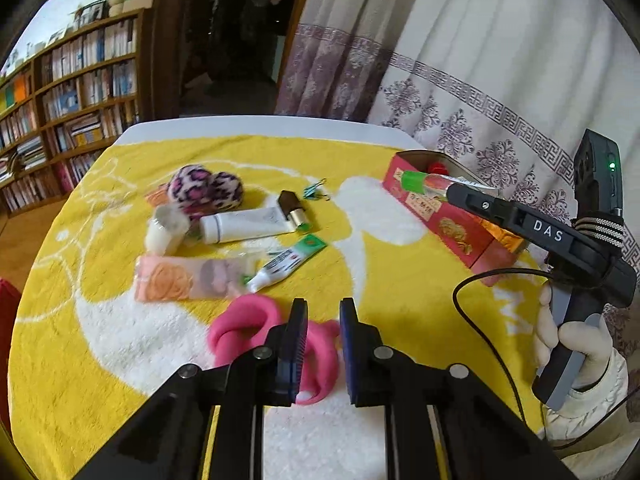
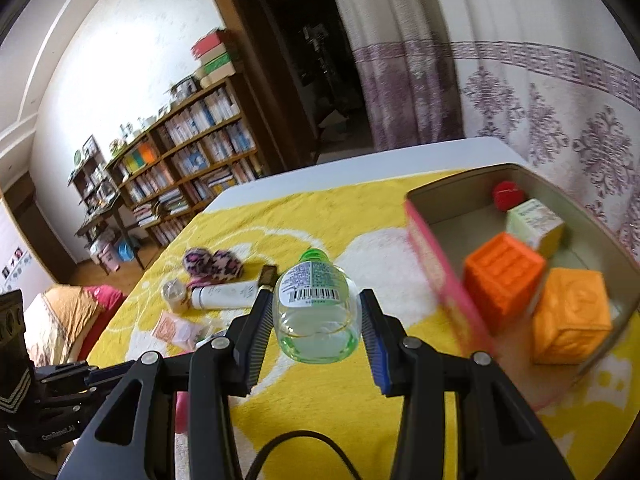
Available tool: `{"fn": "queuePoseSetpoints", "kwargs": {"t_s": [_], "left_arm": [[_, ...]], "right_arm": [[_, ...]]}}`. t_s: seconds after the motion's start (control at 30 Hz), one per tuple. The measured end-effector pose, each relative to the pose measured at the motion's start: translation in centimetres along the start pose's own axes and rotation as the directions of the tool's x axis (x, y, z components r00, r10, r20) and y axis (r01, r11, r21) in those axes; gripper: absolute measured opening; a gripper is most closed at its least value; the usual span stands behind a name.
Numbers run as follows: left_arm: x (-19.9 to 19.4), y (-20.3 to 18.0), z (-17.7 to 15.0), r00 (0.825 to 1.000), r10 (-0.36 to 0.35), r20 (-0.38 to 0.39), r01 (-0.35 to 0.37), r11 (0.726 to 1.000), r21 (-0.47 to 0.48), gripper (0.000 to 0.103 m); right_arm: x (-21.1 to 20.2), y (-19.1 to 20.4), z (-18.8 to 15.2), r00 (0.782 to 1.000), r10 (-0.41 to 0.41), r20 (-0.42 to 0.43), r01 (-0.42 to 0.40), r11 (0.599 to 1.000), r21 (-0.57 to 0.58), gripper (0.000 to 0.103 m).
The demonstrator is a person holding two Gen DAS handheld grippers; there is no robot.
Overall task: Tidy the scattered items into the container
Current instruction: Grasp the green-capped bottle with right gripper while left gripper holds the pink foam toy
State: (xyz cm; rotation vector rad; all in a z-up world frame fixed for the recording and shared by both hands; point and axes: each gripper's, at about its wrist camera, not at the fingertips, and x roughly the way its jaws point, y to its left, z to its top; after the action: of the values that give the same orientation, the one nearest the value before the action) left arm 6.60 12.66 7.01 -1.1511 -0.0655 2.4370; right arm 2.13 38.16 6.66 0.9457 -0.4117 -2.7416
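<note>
Orange blocks, two, sit in the red box with one pale carton and one red ball; right hand-held gripper clasps one bottle, left hand-held gripper clenched, empty

A wooden bookcase lines the white wall; patterned curtains flank a dark doorway.

A clear bottle with a green cap lies level at frame centre, beside the open red box at right, which holds two orange cubes. Tubes, a leopard-print pouch and a pink cloth lie scattered centre-left on the yellow-covered bench.
</note>
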Motion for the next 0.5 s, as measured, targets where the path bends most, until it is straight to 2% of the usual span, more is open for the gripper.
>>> {"fn": "queuePoseSetpoints", "kwargs": {"t_s": [0.1,0.23,0.3,0.33,0.37,0.4,0.5], "left_arm": [[0.1,-0.1,-0.1,1.000,0.019,-0.016,-0.018,1.000,0.017,0.018],[0.8,0.5,-1.2,0.997,0.044,-0.058,-0.045,0.999,-0.007,0.019],[1.4,0.5,-1.8,0.995,0.047,-0.088,-0.048,0.999,-0.013,0.028],[1.7,0.5,-2.2,0.994,0.056,-0.098,-0.057,0.998,-0.010,0.048],[1.8,0.4,-2.5,0.992,0.071,-0.101,-0.072,0.997,-0.006,0.074],[1.8,0.3,-2.7,0.992,0.089,-0.094,-0.089,0.996,-0.003,0.082],[1.6,0.3,-3.1,0.989,0.128,-0.079,-0.128,0.992,0.008,0.085]], "right_arm": [[-0.5,-1.0,0.1,1.000,-0.008,0.015,0.008,1.000,0.021,0.047],[-0.3,-1.8,0.1,1.000,0.003,0.014,-0.003,0.999,0.044,0.047],[0.1,-2.0,0.1,1.000,0.012,0.008,-0.012,0.999,0.049,0.047],[0.2,-1.9,0.0,1.000,0.015,0.005,-0.015,0.999,0.049,0.047],[0.2,-1.9,-0.1,1.000,0.017,0.002,-0.017,0.999,0.046,0.047],[0.3,-1.9,-0.2,1.000,0.020,0.001,-0.020,0.999,0.044,0.047],[0.2,-1.9,-0.3,1.000,0.025,0.002,-0.025,0.999,0.041,0.047]]}}
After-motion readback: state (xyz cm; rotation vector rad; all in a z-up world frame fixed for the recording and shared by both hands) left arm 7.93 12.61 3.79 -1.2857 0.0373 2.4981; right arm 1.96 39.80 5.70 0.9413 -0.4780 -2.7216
